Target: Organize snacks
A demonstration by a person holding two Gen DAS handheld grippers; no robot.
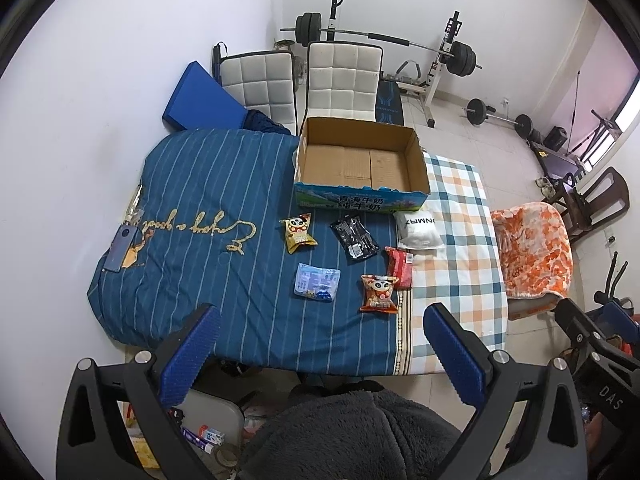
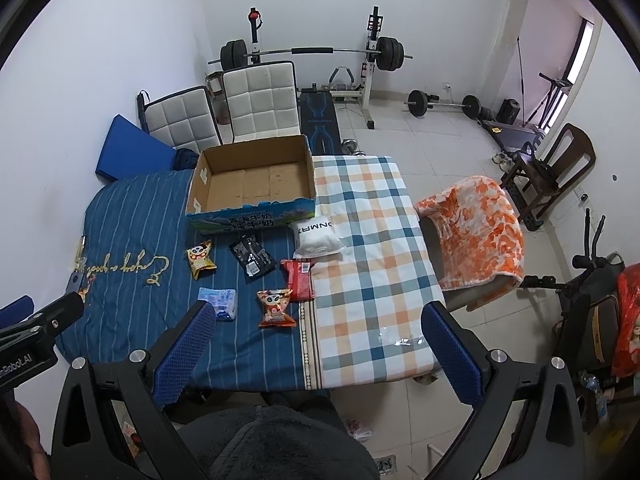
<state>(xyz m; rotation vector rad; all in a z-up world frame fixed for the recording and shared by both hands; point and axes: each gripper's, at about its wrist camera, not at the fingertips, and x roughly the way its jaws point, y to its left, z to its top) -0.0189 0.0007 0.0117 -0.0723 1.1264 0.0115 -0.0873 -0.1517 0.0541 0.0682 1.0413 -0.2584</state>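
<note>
High above the snacks [image 1: 344, 256], left gripper [image 1: 320, 348] and right gripper [image 2: 320, 344] hover, fingers spread wide, holding nothing.

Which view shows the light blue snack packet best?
The left wrist view: the light blue snack packet lies fully visible on the striped cloth. In the right wrist view, the packet is partly hidden behind a blue finger of the right hand-held gripper.
</note>
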